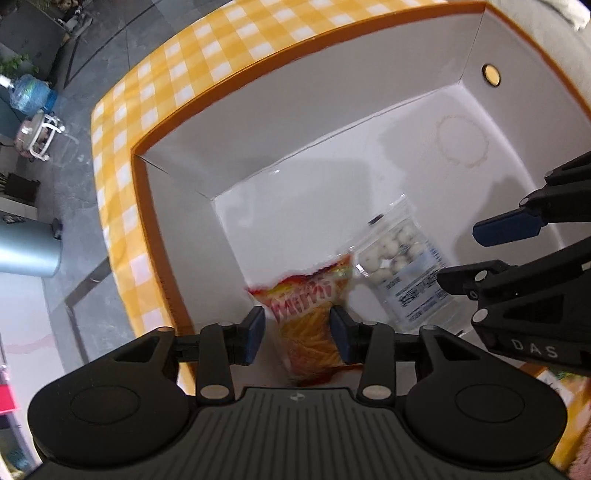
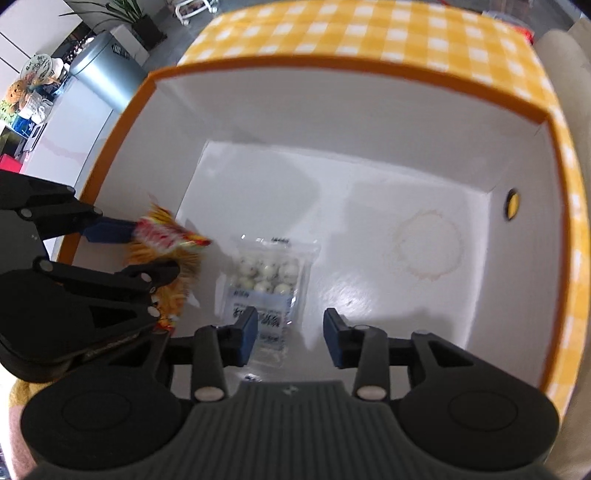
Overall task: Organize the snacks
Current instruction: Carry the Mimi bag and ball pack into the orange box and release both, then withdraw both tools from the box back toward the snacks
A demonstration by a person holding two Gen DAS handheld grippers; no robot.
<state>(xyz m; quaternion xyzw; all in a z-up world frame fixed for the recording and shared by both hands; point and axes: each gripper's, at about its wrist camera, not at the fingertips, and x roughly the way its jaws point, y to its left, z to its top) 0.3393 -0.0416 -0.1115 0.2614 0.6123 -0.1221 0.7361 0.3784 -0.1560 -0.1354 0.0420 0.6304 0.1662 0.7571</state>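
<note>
Both grippers point steeply down into the orange-rimmed box (image 2: 476, 86) to drop snacks inside. The right gripper (image 2: 290, 338) stands open, its clear packet of white balls (image 2: 267, 280) lying on the box floor. The left gripper (image 1: 297, 334) is parted around the orange snack bag (image 1: 310, 314) (blurred, apparently released) near the left wall.

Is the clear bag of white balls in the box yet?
In: the clear bag lies flat on the box floor, free of the right gripper.

Home: checked tablecloth (image 2: 369, 29), houseplant (image 2: 125, 14)
</note>
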